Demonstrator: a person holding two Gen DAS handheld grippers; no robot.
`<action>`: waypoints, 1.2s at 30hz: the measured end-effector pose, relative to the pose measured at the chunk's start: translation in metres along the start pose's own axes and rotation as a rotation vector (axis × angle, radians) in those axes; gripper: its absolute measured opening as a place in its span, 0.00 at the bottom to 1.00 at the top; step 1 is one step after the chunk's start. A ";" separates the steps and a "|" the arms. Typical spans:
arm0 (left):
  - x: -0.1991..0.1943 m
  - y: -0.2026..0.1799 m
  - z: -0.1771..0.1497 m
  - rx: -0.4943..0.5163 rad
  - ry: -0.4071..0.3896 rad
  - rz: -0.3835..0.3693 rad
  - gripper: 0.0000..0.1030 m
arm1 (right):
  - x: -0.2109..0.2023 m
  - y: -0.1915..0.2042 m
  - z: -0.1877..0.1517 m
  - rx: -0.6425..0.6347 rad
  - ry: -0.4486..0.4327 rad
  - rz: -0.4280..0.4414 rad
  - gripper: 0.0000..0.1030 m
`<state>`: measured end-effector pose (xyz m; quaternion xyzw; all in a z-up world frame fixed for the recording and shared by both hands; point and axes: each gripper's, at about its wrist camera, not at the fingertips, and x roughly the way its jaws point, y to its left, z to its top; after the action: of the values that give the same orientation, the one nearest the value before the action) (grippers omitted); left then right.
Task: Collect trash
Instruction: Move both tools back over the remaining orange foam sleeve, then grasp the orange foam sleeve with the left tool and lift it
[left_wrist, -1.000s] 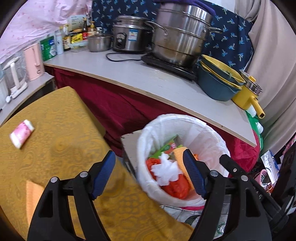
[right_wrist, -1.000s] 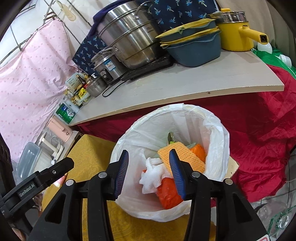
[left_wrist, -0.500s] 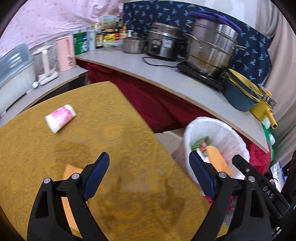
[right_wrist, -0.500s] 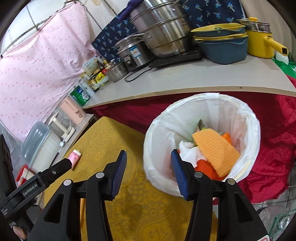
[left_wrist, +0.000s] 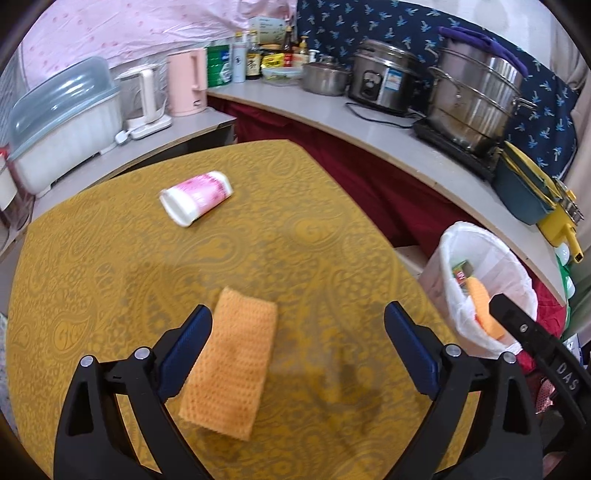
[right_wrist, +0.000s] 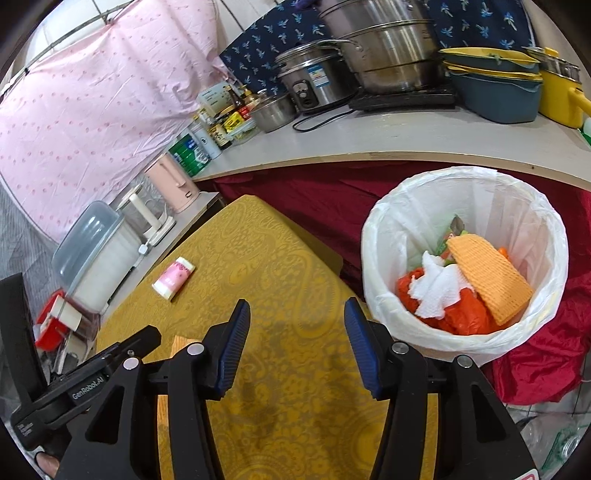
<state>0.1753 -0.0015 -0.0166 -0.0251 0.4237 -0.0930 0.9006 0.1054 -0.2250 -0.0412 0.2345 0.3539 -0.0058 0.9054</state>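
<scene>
An orange cloth (left_wrist: 231, 363) lies flat on the yellow tablecloth (left_wrist: 110, 280), just under my open, empty left gripper (left_wrist: 297, 350). A pink and white cup (left_wrist: 195, 197) lies on its side farther back; it also shows in the right wrist view (right_wrist: 173, 277). A white-lined trash bin (right_wrist: 376, 254) stands right of the table, holding an orange cloth (right_wrist: 487, 280), white tissue (right_wrist: 437, 291) and red wrappers. My right gripper (right_wrist: 297, 349) is open and empty over the table edge, left of the bin (left_wrist: 447, 258).
A curved counter (left_wrist: 388, 136) behind holds steel pots (left_wrist: 476, 99), a rice cooker (left_wrist: 384, 86), bottles, a pink kettle (left_wrist: 186, 81) and stacked bowls (left_wrist: 524, 184). A red cloth (right_wrist: 314, 192) hangs below the counter. A lidded plastic box (left_wrist: 62, 122) stands at the left.
Both grippers have pulled back from the bin and swung left over the table. The orange cloth and the pink cup now sit nearer in the left view.
</scene>
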 end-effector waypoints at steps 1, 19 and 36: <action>0.001 0.005 -0.002 -0.004 0.005 0.006 0.88 | 0.001 0.005 -0.002 -0.007 0.004 0.003 0.51; 0.045 0.063 -0.061 -0.053 0.155 0.075 0.93 | 0.023 0.034 -0.023 -0.055 0.074 0.014 0.52; 0.057 0.060 -0.071 -0.023 0.158 0.094 0.74 | 0.040 0.050 -0.036 -0.085 0.124 0.020 0.52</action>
<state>0.1651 0.0491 -0.1125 -0.0081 0.4951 -0.0473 0.8675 0.1212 -0.1588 -0.0691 0.1995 0.4070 0.0330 0.8908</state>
